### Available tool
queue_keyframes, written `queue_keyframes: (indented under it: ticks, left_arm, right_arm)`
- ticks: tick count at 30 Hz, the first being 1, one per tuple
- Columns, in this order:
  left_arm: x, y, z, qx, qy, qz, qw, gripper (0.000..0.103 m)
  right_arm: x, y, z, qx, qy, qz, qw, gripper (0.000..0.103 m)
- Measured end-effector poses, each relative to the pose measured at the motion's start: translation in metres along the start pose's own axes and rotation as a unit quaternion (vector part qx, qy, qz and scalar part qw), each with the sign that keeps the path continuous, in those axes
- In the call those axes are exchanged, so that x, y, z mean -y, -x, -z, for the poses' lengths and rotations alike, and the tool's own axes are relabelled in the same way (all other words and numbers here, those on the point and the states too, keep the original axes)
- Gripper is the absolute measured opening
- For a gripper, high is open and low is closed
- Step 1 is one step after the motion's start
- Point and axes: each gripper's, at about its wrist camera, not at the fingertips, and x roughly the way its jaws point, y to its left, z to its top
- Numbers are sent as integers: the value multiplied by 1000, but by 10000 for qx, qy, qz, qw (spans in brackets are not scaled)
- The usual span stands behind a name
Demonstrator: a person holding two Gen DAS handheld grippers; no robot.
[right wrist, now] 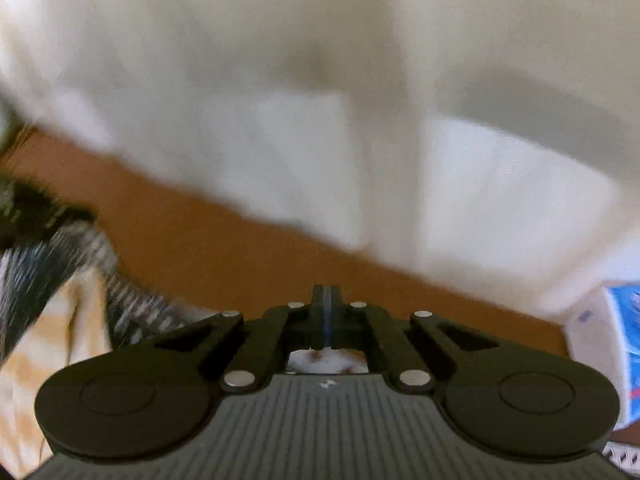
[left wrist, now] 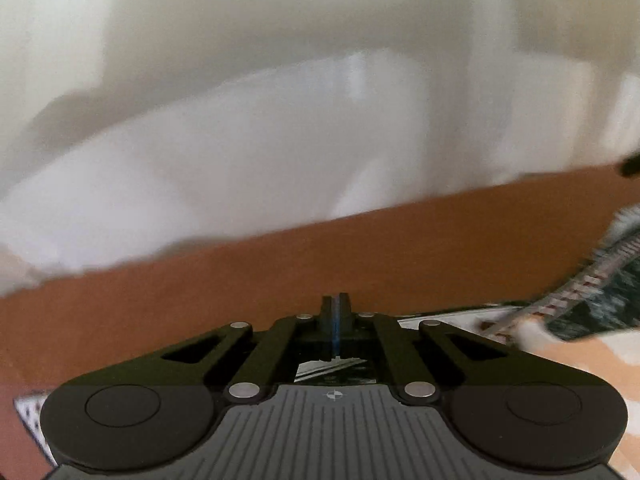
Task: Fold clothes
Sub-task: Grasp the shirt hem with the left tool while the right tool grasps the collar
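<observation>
Both views are blurred by motion. A dark garment with a pale patterned band (left wrist: pixel 592 292) sits at the right edge of the left wrist view, and the same garment (right wrist: pixel 48 248) hangs at the left edge of the right wrist view. My left gripper (left wrist: pixel 336 300) is shut, fingers pressed together, and no cloth shows at its tips. My right gripper (right wrist: pixel 327 290) is also shut with nothing visible between its fingers. Both grippers stand over an orange-brown surface (left wrist: pixel 240 280), apart from the garment.
A large white blurred mass (left wrist: pixel 200 160) fills the upper part of both views. Cream and peach patterned fabric (right wrist: pixel 32 360) lies under the garment. A blue and white package (right wrist: pixel 624 332) is at the right edge. A white dotted item (left wrist: pixel 30 416) sits at lower left.
</observation>
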Motion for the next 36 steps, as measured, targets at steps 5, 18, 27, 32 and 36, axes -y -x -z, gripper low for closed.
queue_keyframes:
  ticks: [5, 18, 27, 32, 36]
  left_arm:
    - [-5, 9, -1, 7, 215, -197, 9996, 24]
    - [104, 139, 14, 413, -653, 1587, 9843, 58]
    - [224, 149, -3, 524, -1651, 2163, 9608, 77]
    - [268, 124, -27, 377, -1788, 2165, 9590, 80]
    - [285, 96, -35, 120, -1958, 2187, 9559, 80]
  right_arm:
    - [4, 16, 11, -41, -278, 138, 9995, 3]
    - [-7, 202, 120, 340, -739, -49, 9967, 38]
    - [-8, 298, 264, 121, -1733, 155, 9847, 47]
    - [-10, 353, 315, 229, -2197, 344, 9747, 47]
    - [-11, 389, 355, 292, -2545, 470, 9655, 62]
